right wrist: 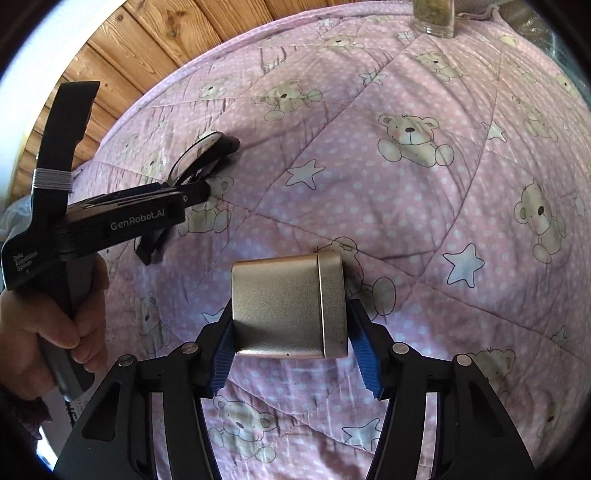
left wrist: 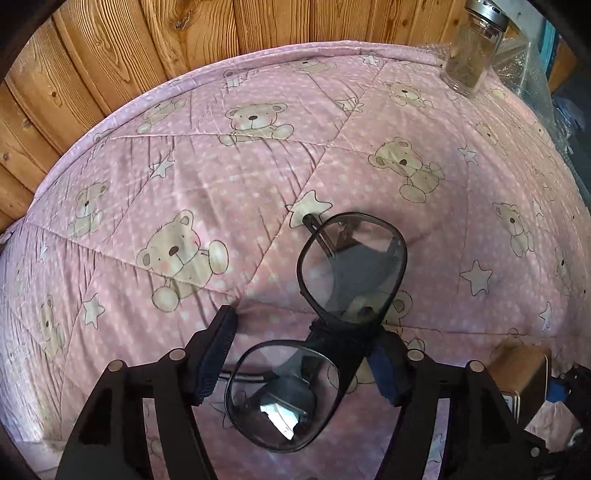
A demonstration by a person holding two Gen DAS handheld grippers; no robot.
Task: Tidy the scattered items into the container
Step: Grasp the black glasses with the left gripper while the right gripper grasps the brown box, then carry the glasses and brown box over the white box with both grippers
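Black-framed glasses (left wrist: 332, 332) sit between the fingers of my left gripper (left wrist: 306, 325), which is shut on them across the lower lens. The upper lens sticks out ahead over the pink teddy-bear quilt (left wrist: 221, 177). In the right wrist view the same glasses (right wrist: 199, 155) project from the left gripper (right wrist: 195, 192), with one temple hanging below. My right gripper (right wrist: 291, 306) is shut on a champagne-coloured metal tin (right wrist: 280, 306), its blue pads pressing both sides. That tin (left wrist: 517, 369) also shows at the lower right edge of the left wrist view.
A glass jar with a silver lid (left wrist: 472, 48) stands at the quilt's far right corner, also seen as jar (right wrist: 434, 14). A wood-panel wall (left wrist: 147, 37) runs behind the quilt. Clear plastic wrap (left wrist: 528, 66) lies right of the jar. A hand (right wrist: 55, 332) grips the left tool.
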